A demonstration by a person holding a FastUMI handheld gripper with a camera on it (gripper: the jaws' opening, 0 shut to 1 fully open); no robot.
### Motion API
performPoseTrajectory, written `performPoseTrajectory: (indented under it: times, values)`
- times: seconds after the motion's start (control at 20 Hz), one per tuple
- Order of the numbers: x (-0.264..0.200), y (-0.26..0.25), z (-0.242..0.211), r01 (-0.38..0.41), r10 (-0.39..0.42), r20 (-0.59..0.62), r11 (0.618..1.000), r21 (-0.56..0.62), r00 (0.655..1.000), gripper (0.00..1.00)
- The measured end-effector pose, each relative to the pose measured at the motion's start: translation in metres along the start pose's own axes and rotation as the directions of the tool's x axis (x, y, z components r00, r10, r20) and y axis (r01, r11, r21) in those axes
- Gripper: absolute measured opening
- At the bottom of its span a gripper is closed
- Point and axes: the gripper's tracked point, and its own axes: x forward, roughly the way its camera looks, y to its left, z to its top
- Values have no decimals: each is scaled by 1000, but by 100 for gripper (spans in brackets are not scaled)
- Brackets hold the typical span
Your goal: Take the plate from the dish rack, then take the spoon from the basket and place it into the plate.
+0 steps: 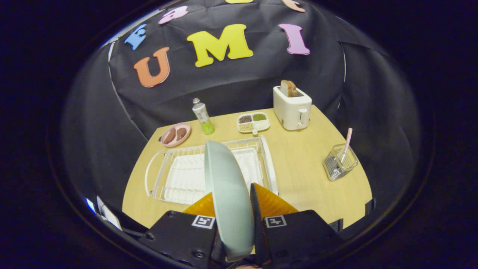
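The gripper [234,201] is clamped on the plate [227,194], held on edge above the dish rack [164,175]; bare worktop [298,164] lies rightward, toward the basket [340,162] by the right edge.

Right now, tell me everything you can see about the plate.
The plate is pale grey-green, smooth and glossy like glazed ceramic, round with a raised rim. It stands on edge, clamped between the fingers of the gripper, lifted over the white wire dish rack on the wooden table. It holds nothing.
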Motion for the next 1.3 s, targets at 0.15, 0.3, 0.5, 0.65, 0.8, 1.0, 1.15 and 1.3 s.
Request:
performPoseTrajectory:
  times: [0.15, 0.3, 0.5, 0.65, 0.8, 1.0, 1.15, 1.3]
  values:
    - [-4, -7, -47, -67, 68, -7, 997, 39, 998, 35]
    - [12, -19, -97, -124, 133, -57, 983, 132, 990, 35]
    - [41, -27, -142, -174, 211, -122, 949, 263, 970, 35]
    - [56, -32, -153, -178, 235, -135, 924, 339, 963, 35]
    - [74, -33, -161, -197, 271, -141, 899, 392, 952, 35]
    - [88, -34, -170, -218, 326, -157, 852, 477, 932, 36]
    - [90, -37, -171, -221, 329, -158, 853, 473, 931, 46]
    - [92, -40, -171, -225, 326, -157, 862, 453, 932, 56]
